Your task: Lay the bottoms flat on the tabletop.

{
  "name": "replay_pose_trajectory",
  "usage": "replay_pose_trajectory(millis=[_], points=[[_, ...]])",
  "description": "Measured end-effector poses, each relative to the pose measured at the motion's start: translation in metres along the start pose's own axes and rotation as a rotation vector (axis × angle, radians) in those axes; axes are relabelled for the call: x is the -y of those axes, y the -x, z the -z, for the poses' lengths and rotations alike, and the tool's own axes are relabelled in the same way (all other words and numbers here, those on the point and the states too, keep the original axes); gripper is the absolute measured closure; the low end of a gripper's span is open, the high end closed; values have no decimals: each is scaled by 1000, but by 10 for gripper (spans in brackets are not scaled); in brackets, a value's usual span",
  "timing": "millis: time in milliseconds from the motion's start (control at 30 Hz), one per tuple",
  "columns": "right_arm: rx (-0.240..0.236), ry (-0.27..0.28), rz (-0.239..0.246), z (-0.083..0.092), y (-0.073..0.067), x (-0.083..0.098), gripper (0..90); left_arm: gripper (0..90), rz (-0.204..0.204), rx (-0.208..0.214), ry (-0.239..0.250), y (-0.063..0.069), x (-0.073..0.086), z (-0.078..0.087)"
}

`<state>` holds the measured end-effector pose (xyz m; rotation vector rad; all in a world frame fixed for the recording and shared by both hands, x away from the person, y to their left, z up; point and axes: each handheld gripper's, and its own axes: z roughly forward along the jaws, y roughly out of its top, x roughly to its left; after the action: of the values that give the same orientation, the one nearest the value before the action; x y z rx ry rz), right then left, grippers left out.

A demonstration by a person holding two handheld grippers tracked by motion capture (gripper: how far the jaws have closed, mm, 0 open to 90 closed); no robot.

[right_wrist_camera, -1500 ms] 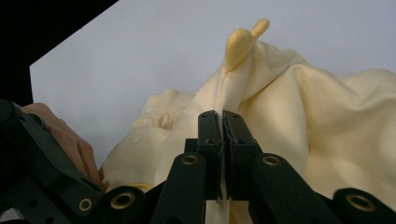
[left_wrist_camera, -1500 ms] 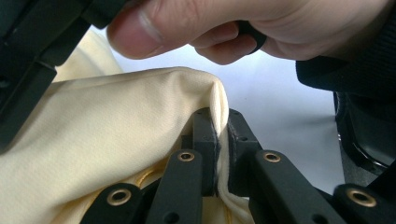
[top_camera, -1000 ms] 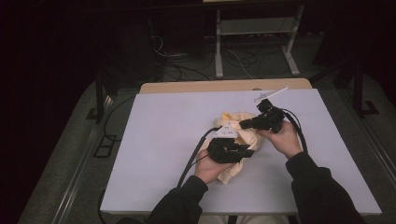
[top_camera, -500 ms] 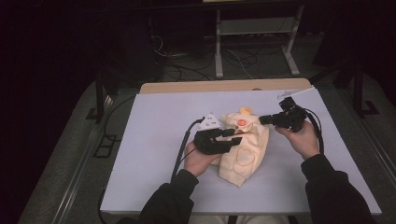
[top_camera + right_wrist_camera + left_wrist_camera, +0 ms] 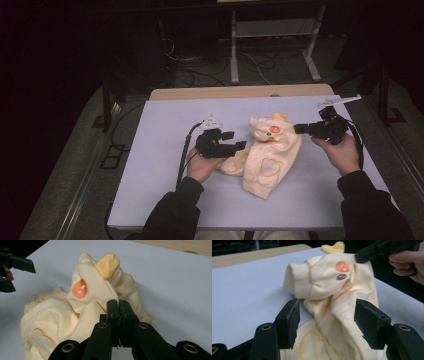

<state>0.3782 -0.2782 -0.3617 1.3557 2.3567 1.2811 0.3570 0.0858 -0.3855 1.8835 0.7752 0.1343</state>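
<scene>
A small pale-yellow garment (image 5: pixel 270 155) lies bunched near the middle of the white tabletop (image 5: pixel 150 190), its hood (image 5: pixel 322 277) raised at the far end, with an orange patch (image 5: pixel 79 288) and a yellow ear-like tab (image 5: pixel 107 265) on it. A heart outline (image 5: pixel 272 167) is stitched on the body.

The right gripper (image 5: pixel 300 129) has its fingers pressed together on a fold of the cloth at the hood's edge; in the right gripper view the fabric seems to run in between them, though the pinch itself is partly hidden. The left gripper (image 5: pixel 241 146) sits just beside the garment's near-left side with its fingers spread wide and nothing between them, the front opening and a snap (image 5: pixel 347 315) lying straight ahead.

The garment looks light, soft and limp, likely fleece or knit. It will sag and fold wherever it is not supported and will not hold a shape. It is not fragile and should grip well, but a pinch could catch several layers at once. Good holds are single-layer edges: the front hem, a sleeve cuff or the shoulder seam, one on each side so that it can be spread flat.
</scene>
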Motion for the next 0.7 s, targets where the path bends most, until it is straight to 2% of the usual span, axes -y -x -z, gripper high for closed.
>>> replay_pose_trajectory(millis=[100, 233, 300, 467, 700], points=[[2, 6, -8, 3, 4, 6, 868, 363, 14, -9, -14, -5, 3, -3], [-2, 8, -35, 8, 12, 15, 868, 359, 9, -58, -35, -12, 6, -7], [-1, 10, -40, 8, 13, 17, 868, 359, 24, -63, -46, -17, 9, -10], [-3, 14, -62, 12, 20, 26, 868, 357, 48, -54, -72, -25, 14, -16], [-16, 20, -88, 12, 26, 35, 867, 333, 68, -37, -159, -31, 24, -29]])
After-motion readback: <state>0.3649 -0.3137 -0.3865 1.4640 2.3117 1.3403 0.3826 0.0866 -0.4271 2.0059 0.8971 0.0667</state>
